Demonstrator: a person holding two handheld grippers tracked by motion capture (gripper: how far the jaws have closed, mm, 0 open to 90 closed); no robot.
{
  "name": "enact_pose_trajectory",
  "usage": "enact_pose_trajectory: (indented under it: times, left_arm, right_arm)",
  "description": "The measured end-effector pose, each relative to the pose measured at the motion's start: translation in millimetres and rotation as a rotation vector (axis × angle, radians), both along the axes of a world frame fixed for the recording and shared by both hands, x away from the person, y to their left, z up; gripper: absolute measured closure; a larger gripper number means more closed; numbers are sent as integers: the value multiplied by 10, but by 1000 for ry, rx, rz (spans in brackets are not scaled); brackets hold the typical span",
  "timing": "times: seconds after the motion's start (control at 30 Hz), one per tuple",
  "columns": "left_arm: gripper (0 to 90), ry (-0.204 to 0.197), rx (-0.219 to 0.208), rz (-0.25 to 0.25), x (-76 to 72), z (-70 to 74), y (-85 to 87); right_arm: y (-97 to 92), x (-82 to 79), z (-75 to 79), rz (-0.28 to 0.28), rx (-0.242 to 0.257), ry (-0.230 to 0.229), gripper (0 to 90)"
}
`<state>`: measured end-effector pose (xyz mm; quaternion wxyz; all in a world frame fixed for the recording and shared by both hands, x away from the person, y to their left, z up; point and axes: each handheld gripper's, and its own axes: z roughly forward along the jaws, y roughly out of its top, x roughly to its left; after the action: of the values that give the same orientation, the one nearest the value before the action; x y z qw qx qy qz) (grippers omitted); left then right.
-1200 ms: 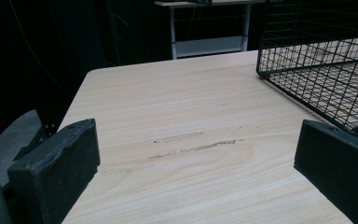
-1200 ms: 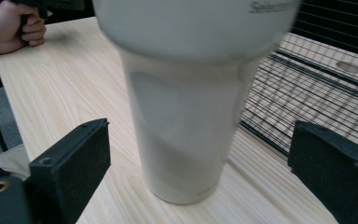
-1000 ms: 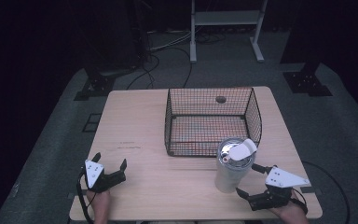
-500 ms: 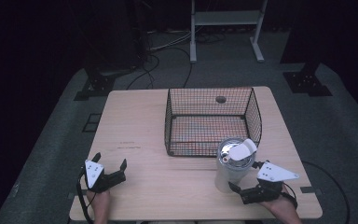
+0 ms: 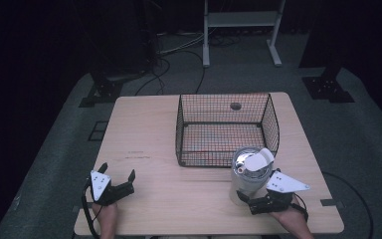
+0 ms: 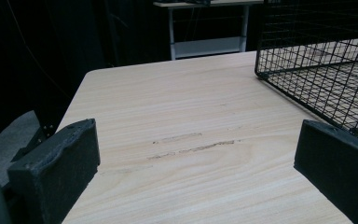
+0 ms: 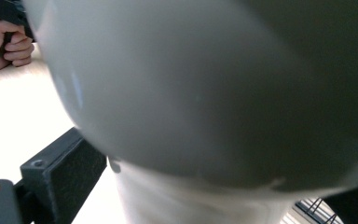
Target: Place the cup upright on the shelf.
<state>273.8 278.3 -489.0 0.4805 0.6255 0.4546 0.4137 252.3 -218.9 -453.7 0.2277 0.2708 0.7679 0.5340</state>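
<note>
A pale grey tumbler (image 5: 248, 175) with a flip lid stands upright on the wooden table (image 5: 179, 199), just in front of the wire basket's right front corner. My right gripper (image 5: 247, 200) is at the tumbler's base, open, with a jaw on either side of it. In the right gripper view the tumbler (image 7: 205, 93) looms very close between the jaws of my right gripper (image 7: 209, 196). My left gripper (image 5: 118, 172) rests near the table's front left, open and holding nothing. In the left gripper view, bare wood lies between the jaws of the left gripper (image 6: 196, 154).
A black wire basket (image 5: 227, 158) sits at the middle right of the table, with a small dark round thing (image 5: 236, 106) at its far side. Its near corner (image 6: 326, 70) lies ahead and right of the left gripper. Cables and a rack stand on the floor beyond.
My right gripper has slid left toward the tumbler until its jaws flank the base. The left gripper and the tumbler have stayed put.
</note>
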Motion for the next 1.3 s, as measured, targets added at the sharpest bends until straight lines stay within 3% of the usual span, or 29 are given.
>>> enact_pose_trajectory:
  times: [0.4,0.8,0.83,1.3]
  left_arm:
    - [0,-1,0,-2,-1,1,3]
    - [0,-1,-3,-3,2,1,5]
    - [0,-1,-3,-4,1,1,5]
    - [0,-1,-2,-1,1,1,4]
  right_arm:
    - [-27,6,-15,-1,33,-27,82]
    - [-61,7,-6,11,94,-9,89]
    - [-77,11,23,17,113,-14,89]
    - [-144,36,406,45,155,-41,89]
